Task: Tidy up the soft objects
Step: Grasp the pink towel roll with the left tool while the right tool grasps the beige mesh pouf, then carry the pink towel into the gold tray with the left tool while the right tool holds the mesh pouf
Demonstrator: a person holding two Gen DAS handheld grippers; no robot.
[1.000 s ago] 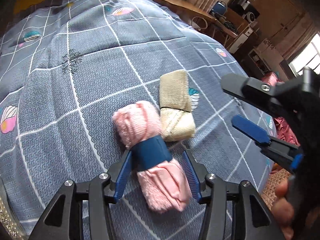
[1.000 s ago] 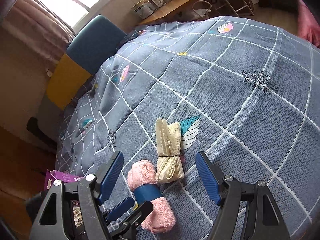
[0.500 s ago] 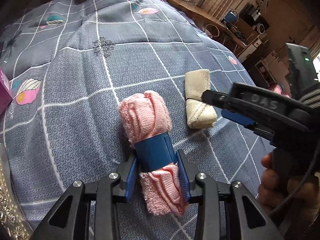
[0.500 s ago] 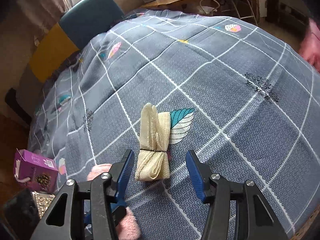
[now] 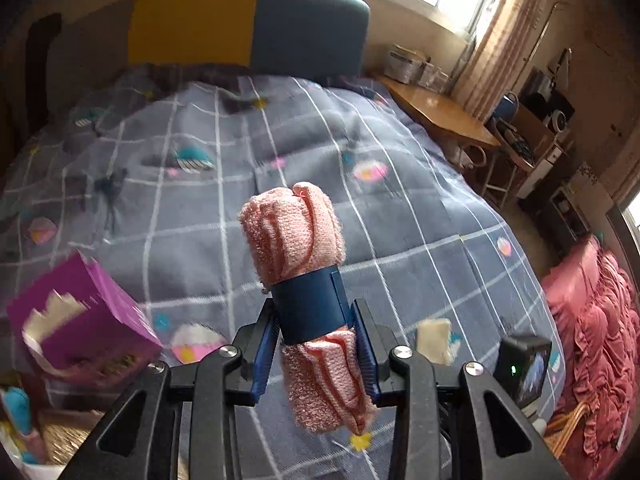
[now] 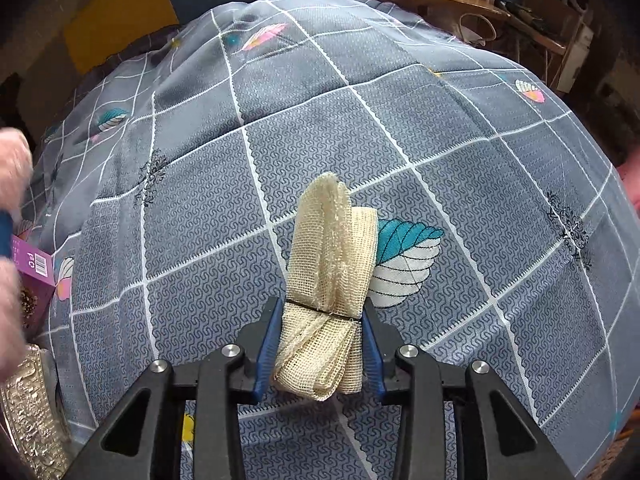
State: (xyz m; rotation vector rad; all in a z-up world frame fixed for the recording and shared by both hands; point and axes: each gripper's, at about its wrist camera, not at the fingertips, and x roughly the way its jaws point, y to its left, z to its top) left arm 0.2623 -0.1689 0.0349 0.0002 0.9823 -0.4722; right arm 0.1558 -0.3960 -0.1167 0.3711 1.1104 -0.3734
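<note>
My left gripper (image 5: 316,344) is shut on a pink towel roll (image 5: 296,240) at its blue band (image 5: 308,304) and holds it up in the air above the grey checked bedcover (image 5: 400,208). A cream mesh roll (image 6: 332,248), tied with a thin black band, lies on the bedcover (image 6: 440,120). My right gripper (image 6: 320,340) is down over its near end, jaws closing, both pads against its sides. The left wrist view shows that cream roll (image 5: 434,340) low at the right. The pink roll (image 6: 12,168) is a blur at the right wrist view's left edge.
A purple box (image 5: 76,332) sits on the bed at the left, also visible as the purple box (image 6: 34,264) beside an ornate metallic rim (image 6: 28,412). A yellow and blue headboard (image 5: 248,24) stands at the far end. A wooden desk (image 5: 436,108) and red ruffled fabric (image 5: 592,320) lie to the right.
The left jaws closed on the pink roll and lifted it off the bed. The right gripper came down over the cream roll and its jaws narrowed onto it.
</note>
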